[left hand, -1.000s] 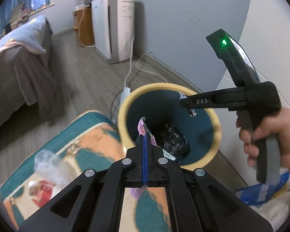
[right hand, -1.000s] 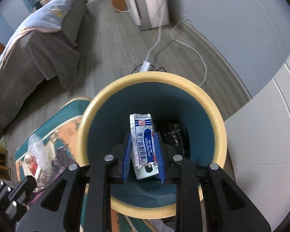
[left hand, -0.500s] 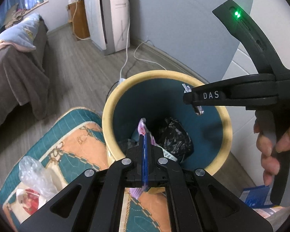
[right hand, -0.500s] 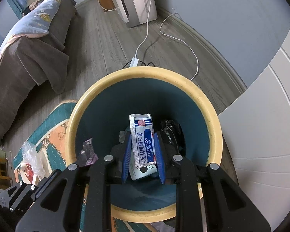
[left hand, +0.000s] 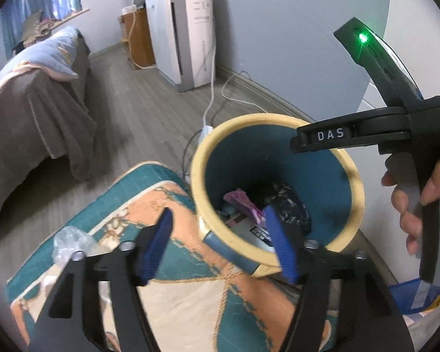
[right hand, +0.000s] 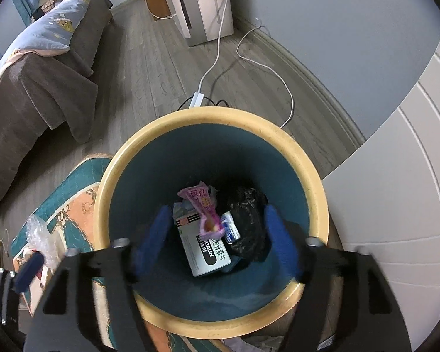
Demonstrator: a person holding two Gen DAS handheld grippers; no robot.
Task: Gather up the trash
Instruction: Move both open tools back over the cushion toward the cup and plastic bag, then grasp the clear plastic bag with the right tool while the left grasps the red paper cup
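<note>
Though both tongs just parted, empty: crumpled pink wrapper [right hand: 204, 208] atop white box [right hand: 205, 249] in bin [right hand: 314, 182].

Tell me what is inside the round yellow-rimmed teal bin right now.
Inside the bin lie a pink wrapper, a white medicine box, a small blue-white sachet and a black plastic bag. Whatever is beneath them is covered.

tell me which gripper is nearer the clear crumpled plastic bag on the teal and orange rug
Left. The left gripper hangs just beside the plastic bag; the right gripper is over the yellow-rimmed bin, farther off.
</note>
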